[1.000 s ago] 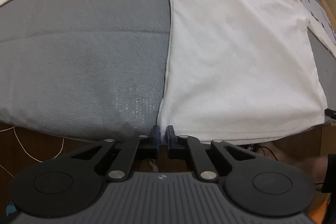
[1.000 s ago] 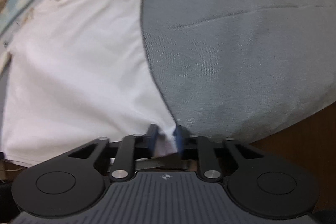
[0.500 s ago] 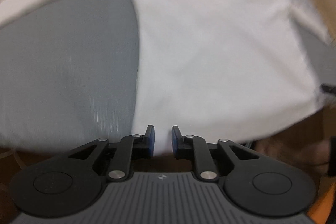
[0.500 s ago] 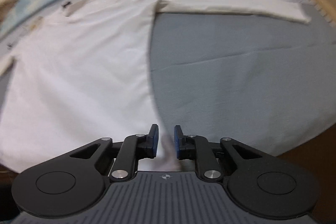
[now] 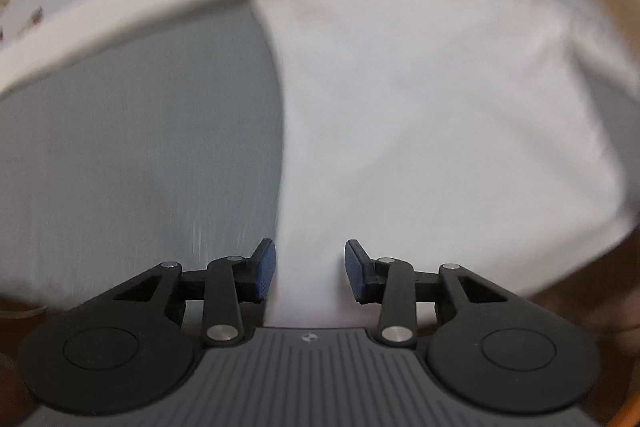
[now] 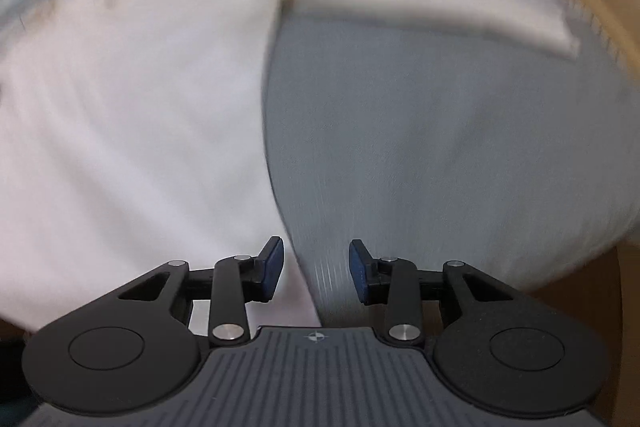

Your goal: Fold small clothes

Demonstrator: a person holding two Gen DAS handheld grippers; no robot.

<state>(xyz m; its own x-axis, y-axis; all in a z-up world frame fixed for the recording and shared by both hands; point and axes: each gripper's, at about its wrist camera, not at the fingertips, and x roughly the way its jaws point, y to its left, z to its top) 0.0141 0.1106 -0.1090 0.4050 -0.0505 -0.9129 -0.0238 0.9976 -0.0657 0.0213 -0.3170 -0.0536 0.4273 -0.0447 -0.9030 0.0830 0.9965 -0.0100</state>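
A grey sheet (image 5: 140, 147) covers the work surface, and on it the white shirt (image 5: 440, 107) lies spread flat, its body running away from the near edge and a sleeve (image 6: 440, 11) stretched out sideways at the far end. The left gripper (image 5: 310, 269) and right gripper (image 6: 316, 269) both hang over the hem corners with jaws apart and nothing between them. Judging by this, the laying-out step looks finished and no fold is started; next each gripper likely needs a fresh pinch, perhaps at a sleeve.

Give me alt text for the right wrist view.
The open right gripper hovers over the side edge of a white shirt spread on a grey surface, gripping nothing. One sleeve stretches right; the image is motion-blurred.
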